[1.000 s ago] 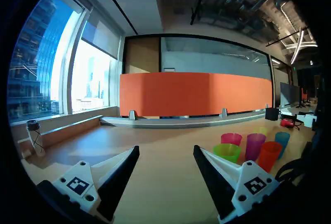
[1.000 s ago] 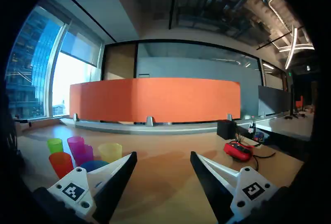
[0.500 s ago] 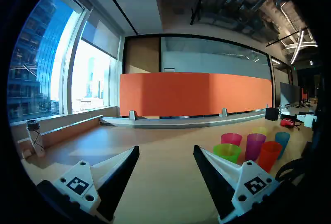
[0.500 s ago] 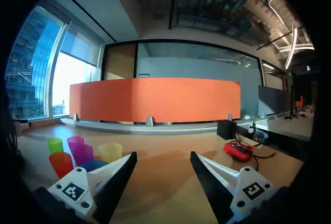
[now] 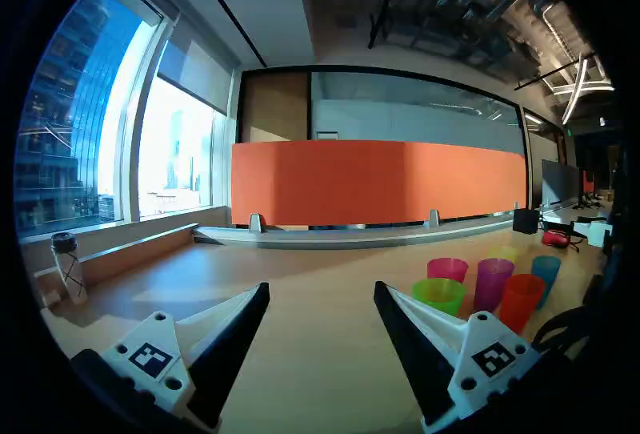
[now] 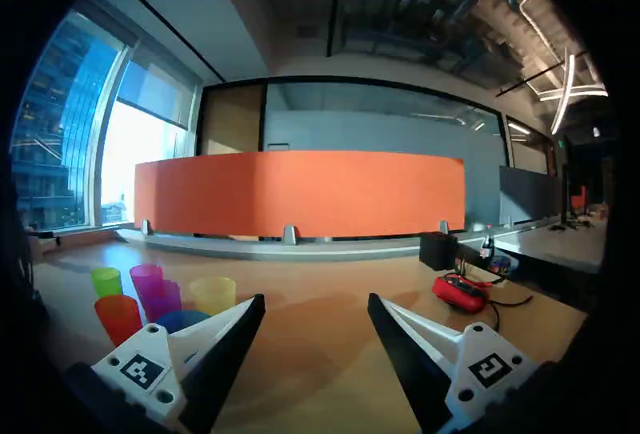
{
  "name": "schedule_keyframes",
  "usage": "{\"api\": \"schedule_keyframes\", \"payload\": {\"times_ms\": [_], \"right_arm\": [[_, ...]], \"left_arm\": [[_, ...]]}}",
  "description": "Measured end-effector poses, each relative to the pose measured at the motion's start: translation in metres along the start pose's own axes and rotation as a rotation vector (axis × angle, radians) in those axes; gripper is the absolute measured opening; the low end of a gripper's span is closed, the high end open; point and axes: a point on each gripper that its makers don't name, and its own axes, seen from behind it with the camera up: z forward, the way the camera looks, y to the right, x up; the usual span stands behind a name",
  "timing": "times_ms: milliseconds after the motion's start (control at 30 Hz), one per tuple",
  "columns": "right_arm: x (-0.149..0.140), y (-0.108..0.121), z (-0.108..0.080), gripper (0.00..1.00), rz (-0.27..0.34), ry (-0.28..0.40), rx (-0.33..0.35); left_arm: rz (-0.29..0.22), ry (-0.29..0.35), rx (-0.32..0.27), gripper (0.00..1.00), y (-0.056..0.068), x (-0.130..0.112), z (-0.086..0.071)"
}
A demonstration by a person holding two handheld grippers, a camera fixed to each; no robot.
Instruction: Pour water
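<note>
Several coloured plastic cups stand grouped on the wooden table (image 5: 320, 338). In the left gripper view they are to the right: a green cup (image 5: 438, 293), a pink cup (image 5: 447, 267), a purple cup (image 5: 493, 280), an orange cup (image 5: 520, 299) and a blue cup (image 5: 546, 271). The left gripper (image 5: 322, 298) is open and empty, low over the table. In the right gripper view the cups sit at the left: green cup (image 6: 106, 281), orange cup (image 6: 118, 315), purple cup (image 6: 150, 282), yellow cup (image 6: 213, 294), blue cup (image 6: 182, 320). The right gripper (image 6: 316, 310) is open, empty, just right of them.
A clear bottle with a dark cap (image 5: 67, 266) stands by the window ledge at the far left. An orange divider panel (image 5: 376, 182) closes the table's far edge. A red object with cables (image 6: 459, 290) and a black box (image 6: 437, 251) lie at the right.
</note>
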Motion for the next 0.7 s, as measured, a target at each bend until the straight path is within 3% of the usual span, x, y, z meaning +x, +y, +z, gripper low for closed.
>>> {"api": "schedule_keyframes", "payload": {"times_ms": [700], "right_arm": [[-0.0002, -0.0002, 0.0003, 1.00, 0.000, 0.000, 0.000]], "left_arm": [[0.001, -0.001, -0.003, 0.97, 0.0001, 0.0009, 0.0001]]}}
